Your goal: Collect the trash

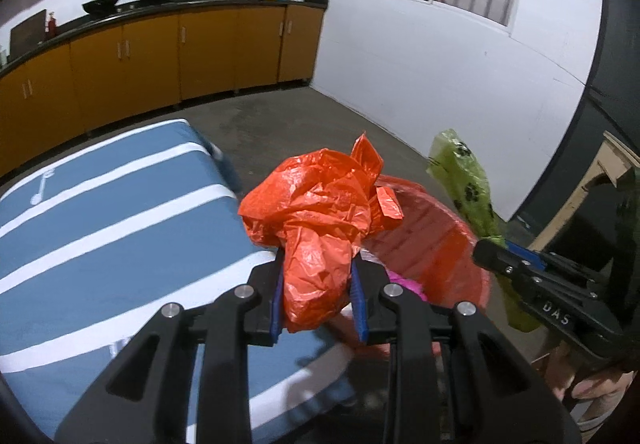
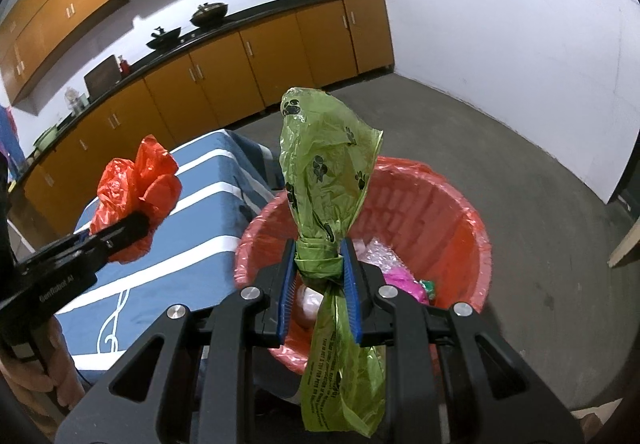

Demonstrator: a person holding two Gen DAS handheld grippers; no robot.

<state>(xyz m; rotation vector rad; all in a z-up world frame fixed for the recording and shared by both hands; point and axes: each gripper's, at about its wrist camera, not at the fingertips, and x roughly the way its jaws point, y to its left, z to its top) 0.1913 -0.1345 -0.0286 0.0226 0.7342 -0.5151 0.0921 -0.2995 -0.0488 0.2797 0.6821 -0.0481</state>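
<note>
My left gripper (image 1: 318, 276) is shut on a crumpled red plastic bag (image 1: 320, 211), held above the table's right edge beside the bin; the bag also shows in the right wrist view (image 2: 136, 187). My right gripper (image 2: 318, 272) is shut on the knot of a green bag with black paw prints (image 2: 326, 171), held over the bin; the green bag also shows in the left wrist view (image 1: 466, 183). The waste bin (image 2: 448, 211) has a red liner and holds pink and clear wrappers.
A table with a blue and white striped cloth (image 1: 100, 211) stands left of the bin. Orange cabinets (image 1: 160, 51) under a black counter run along the far wall. The grey concrete floor (image 2: 500, 131) lies beyond. A wooden frame (image 1: 592, 183) is at right.
</note>
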